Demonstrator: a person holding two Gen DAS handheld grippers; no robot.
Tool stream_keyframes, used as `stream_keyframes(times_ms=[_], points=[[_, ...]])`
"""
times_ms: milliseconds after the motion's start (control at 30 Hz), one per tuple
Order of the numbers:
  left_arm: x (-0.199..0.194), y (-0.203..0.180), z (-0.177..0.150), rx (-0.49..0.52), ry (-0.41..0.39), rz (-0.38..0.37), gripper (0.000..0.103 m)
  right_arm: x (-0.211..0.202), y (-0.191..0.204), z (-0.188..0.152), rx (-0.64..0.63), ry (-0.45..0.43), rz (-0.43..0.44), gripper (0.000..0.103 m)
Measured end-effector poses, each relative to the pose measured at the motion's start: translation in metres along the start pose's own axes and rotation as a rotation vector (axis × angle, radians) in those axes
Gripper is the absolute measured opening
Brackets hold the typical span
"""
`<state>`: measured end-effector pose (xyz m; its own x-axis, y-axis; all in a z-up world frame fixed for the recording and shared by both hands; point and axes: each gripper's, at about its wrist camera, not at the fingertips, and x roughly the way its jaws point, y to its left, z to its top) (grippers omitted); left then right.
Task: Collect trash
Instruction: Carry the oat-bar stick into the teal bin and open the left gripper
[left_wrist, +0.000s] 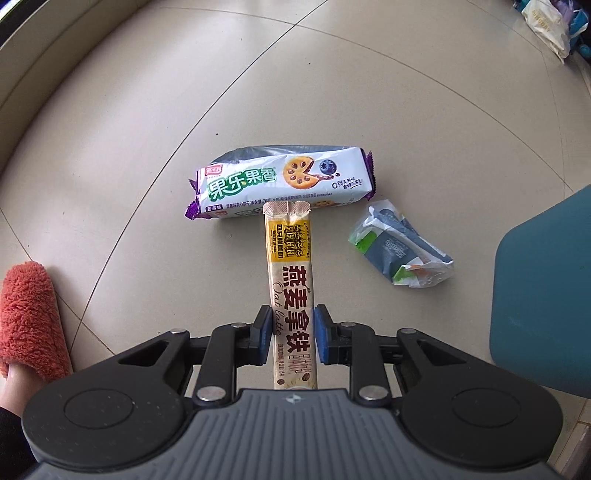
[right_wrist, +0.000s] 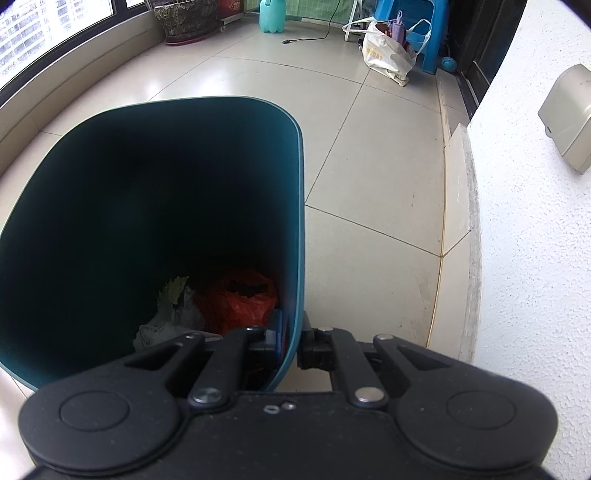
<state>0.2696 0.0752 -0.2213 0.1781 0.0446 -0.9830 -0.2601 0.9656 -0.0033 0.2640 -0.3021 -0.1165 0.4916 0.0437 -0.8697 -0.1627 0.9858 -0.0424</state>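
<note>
My left gripper (left_wrist: 293, 330) is shut on a long oat latte sachet (left_wrist: 291, 280), held above the tiled floor. Beyond its tip a white and purple biscuit packet (left_wrist: 284, 182) lies on the floor, and a crumpled grey-green wrapper (left_wrist: 400, 249) lies to the right. The teal trash bin (left_wrist: 546, 295) shows at the right edge. My right gripper (right_wrist: 293, 339) is shut on the bin's right wall (right_wrist: 297, 221), one finger inside and one outside. Inside the bin lie an orange plastic bag (right_wrist: 240, 302) and pale crumpled paper (right_wrist: 170, 314).
An orange fluffy slipper (left_wrist: 31, 317) on a foot is at the left. A white wall (right_wrist: 535, 240) with a raised ledge runs along the right. A white bag (right_wrist: 388, 55), blue stool (right_wrist: 424, 33), plant pot (right_wrist: 184, 18) and green jug (right_wrist: 271, 14) stand far back.
</note>
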Motion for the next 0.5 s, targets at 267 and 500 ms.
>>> stream_keyframes(times_ms=[267, 500], points=[[-0.080, -0.031, -0.001, 0.091, -0.080, -0.025, 0.023, -0.002, -0.001, -0.002, 0.000, -0.014, 0.007, 0.007], [-0.136, -0.070, 0.000, 0.179, -0.134, -0.074, 0.023, -0.004, -0.005, -0.004, 0.014, -0.023, 0.026, 0.007]])
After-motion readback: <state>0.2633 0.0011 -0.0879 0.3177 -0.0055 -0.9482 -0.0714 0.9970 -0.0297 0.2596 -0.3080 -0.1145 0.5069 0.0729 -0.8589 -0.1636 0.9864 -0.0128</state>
